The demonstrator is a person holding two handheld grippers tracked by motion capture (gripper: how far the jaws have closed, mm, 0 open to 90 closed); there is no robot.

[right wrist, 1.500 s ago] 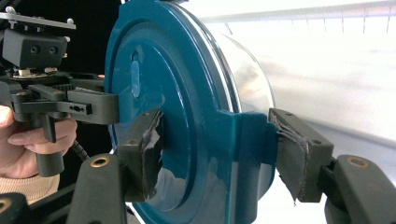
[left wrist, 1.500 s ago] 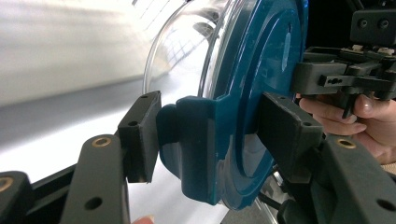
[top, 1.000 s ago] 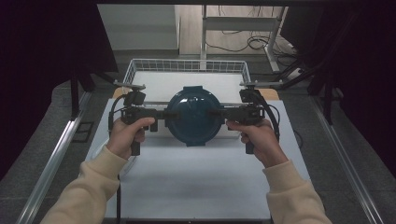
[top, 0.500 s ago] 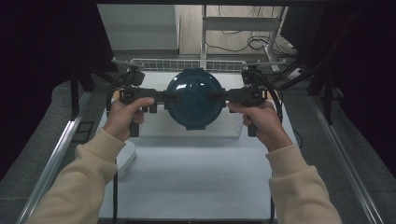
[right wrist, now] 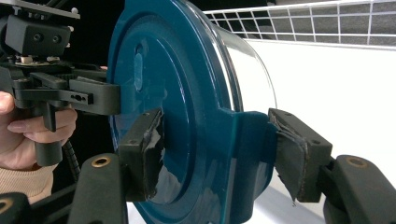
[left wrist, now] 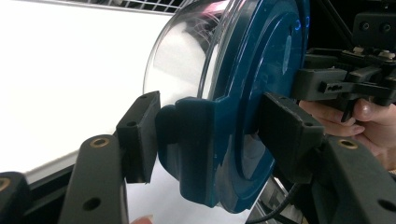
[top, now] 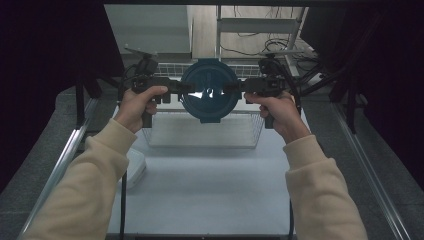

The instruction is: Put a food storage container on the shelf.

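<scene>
Left gripper view: left gripper (left wrist: 210, 135) clamps a latch tab of the round clear container with dark teal lid (left wrist: 243, 93); right gripper (top: 240, 87) pinches the opposite tab. Container hangs between both jaws, above the white wire basket (top: 252, 135). Best kept level, squeezing evenly.

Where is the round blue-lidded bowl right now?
In the high view the bowl hangs mid-air between the left gripper and right gripper, over the wire basket at the table's far end.
</scene>
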